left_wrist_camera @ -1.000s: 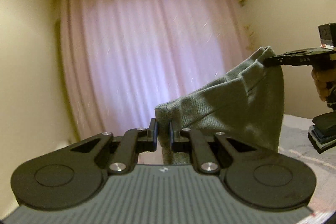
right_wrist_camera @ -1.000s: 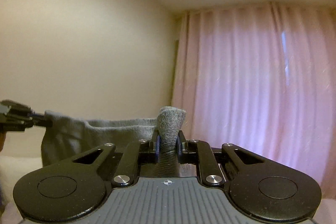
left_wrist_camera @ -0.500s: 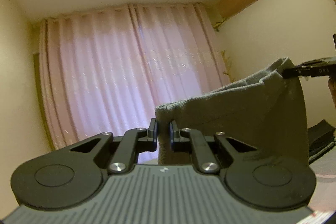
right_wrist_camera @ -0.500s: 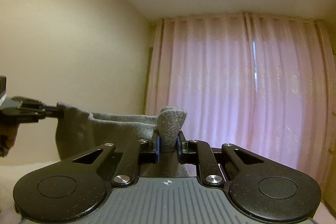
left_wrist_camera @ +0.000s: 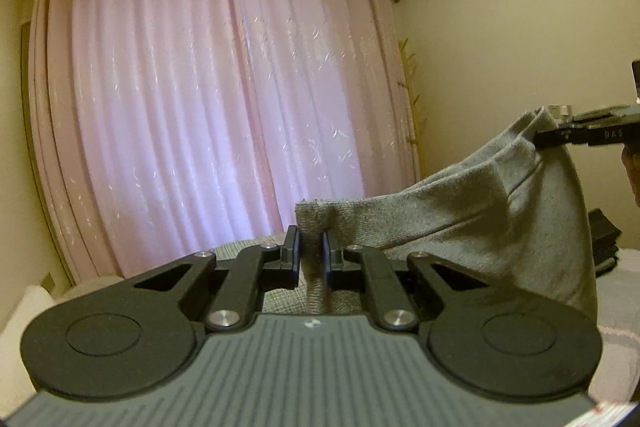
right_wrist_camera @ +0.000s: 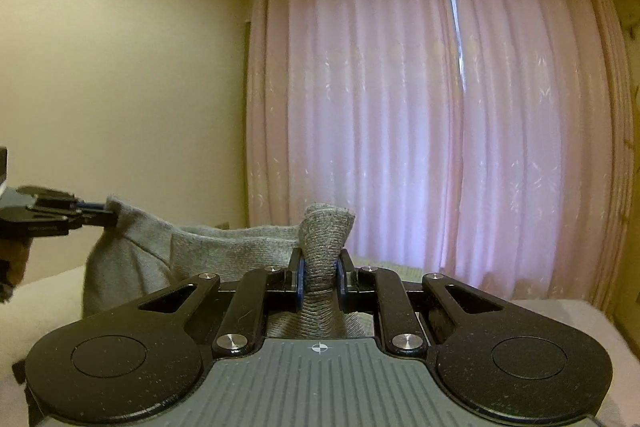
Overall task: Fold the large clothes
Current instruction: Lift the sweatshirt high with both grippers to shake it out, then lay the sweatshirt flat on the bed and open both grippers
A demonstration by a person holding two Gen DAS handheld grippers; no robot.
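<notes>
Both grippers are pinching the same grey garment (left_wrist_camera: 472, 211) and holding it up in the air. Left gripper (left_wrist_camera: 311, 251) has its two black fingers squeezed on one corner of the cloth, and a little tuft of grey sticks up above them. Right gripper (right_wrist_camera: 319, 277) does the same on another corner, with a rolled-up bit of cloth poking up between its fingers. From the left camera the right gripper shows far off at the side, biting the top edge of the cloth, and part of a hand (left_wrist_camera: 631, 171) is behind it. From the right camera the left gripper shows at the other side, holding the far end. The top edge of the cloth hangs between the two grippers with a soft dip, not pulled tight. The rest of the garment hangs down below, and I cannot tell how far it reaches or if it touches anything. Behind it is a pink curtain (right_wrist_camera: 420, 115), and a dark stack of things (left_wrist_camera: 604, 239) sits low on a pale surface. I think this is the step where the garment is lifted and spread out before a fold. Next, the two grippers probably need to move apart a bit so the edge goes straight, then go down together to lay the cloth flat. Both pinches must stay firm so no corner slips out.
</notes>
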